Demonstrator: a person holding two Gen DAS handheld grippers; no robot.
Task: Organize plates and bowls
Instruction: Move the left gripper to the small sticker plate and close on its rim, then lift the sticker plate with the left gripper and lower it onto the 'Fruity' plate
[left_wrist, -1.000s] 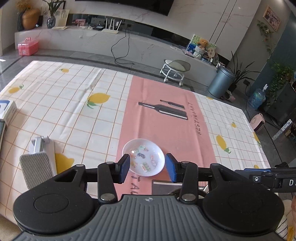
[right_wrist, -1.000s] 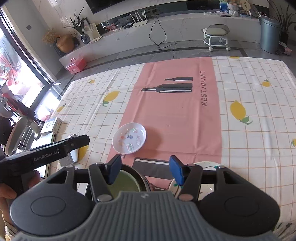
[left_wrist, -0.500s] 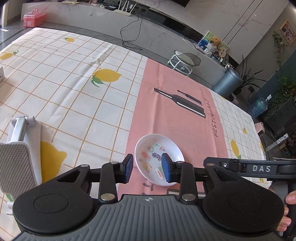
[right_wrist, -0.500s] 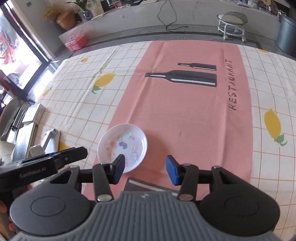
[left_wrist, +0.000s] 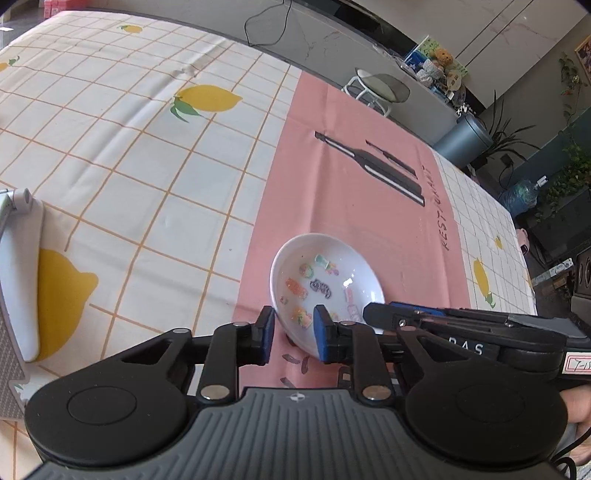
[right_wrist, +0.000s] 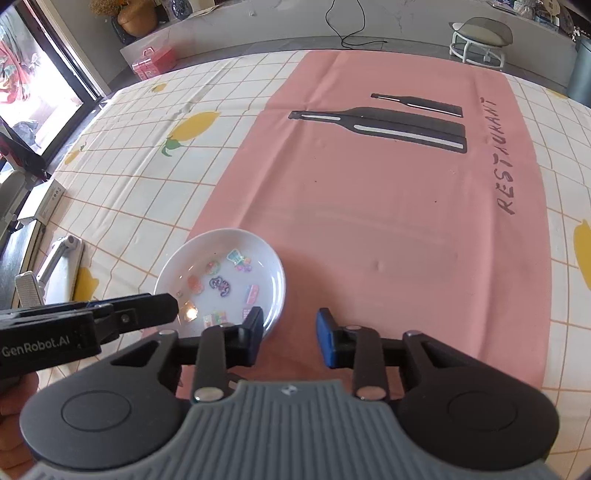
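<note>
Big tabletop (right_wrist: 388, 221) under a checked lemon cloth with a pink strip down the middle, printed with two dark bottles and "RESTAURANT". Everything here is placed off that pink strip.

The plate (right_wrist: 273, 273) is small, white and shallow, with colourful stickers inside. It sits on the strip's near left edge, partly over the border with the checks.

The left gripper (left_wrist: 291, 328) comes in at the plate's near rim. Its blue fingers (left_wrist: 322, 332) are closing with the rim between them: one pad over the inside, one outside. Looks like they're already pinching it.

The right gripper (right_wrist: 290, 338) hangs just right of the plate, over bare pink. Its fingers (right_wrist: 327, 343) are closing too, with nothing between them; the left one sits right at the plate's rim.

Left of the strip, on the checks, lies a white-and-grey gadget (right_wrist: 59, 258), no idea what it is.
</note>
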